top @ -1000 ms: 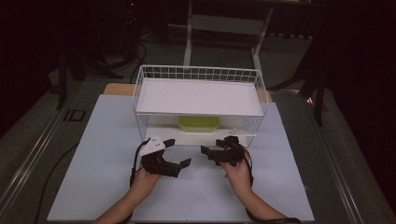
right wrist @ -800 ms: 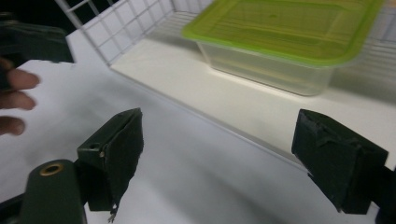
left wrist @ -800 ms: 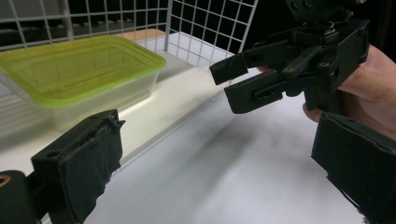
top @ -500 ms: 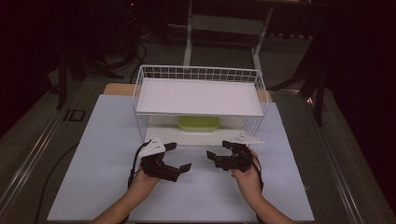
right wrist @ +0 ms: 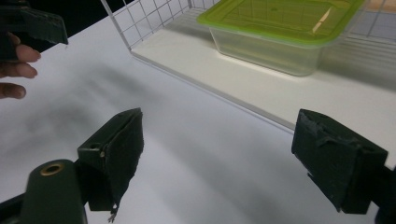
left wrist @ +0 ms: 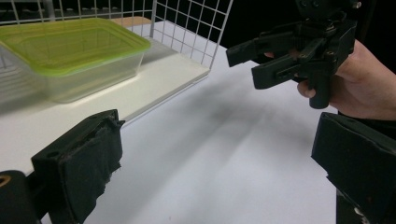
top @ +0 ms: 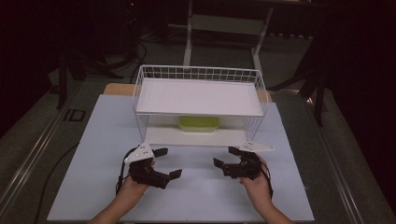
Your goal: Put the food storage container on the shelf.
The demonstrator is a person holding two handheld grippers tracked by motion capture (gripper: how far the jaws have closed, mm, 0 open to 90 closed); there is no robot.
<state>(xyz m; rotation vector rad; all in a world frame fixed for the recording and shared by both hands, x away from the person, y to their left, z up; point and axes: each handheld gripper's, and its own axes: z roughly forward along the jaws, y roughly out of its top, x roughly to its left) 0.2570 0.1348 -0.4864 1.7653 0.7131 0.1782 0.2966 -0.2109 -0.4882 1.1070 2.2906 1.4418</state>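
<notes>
A: Where does the clear plastic box with the lime-green lid (top: 199,123) sit?

B: It rests on the lower shelf of the white wire rack (top: 140,88), under the flat white upper shelf (top: 198,97), toward the far side. In the left gripper view the box (left wrist: 70,58) stands at the far left, behind the shelf's front edge; in the right gripper view it (right wrist: 280,35) lies at the far right.

A: And the 2 grippers?

B: The left gripper (top: 164,163) hovers over the white table sheet (top: 102,130), near the rack's left front corner, its jaws spread wide with nothing between them. The right gripper (top: 226,156) hangs near the right front corner, jaws also spread and empty.

A: Do they touch the rack?

B: No, both stay just in front of it, apart from the box. The left gripper view also shows the right gripper (left wrist: 261,58), held in a hand (left wrist: 369,88), across the bare sheet.
</notes>
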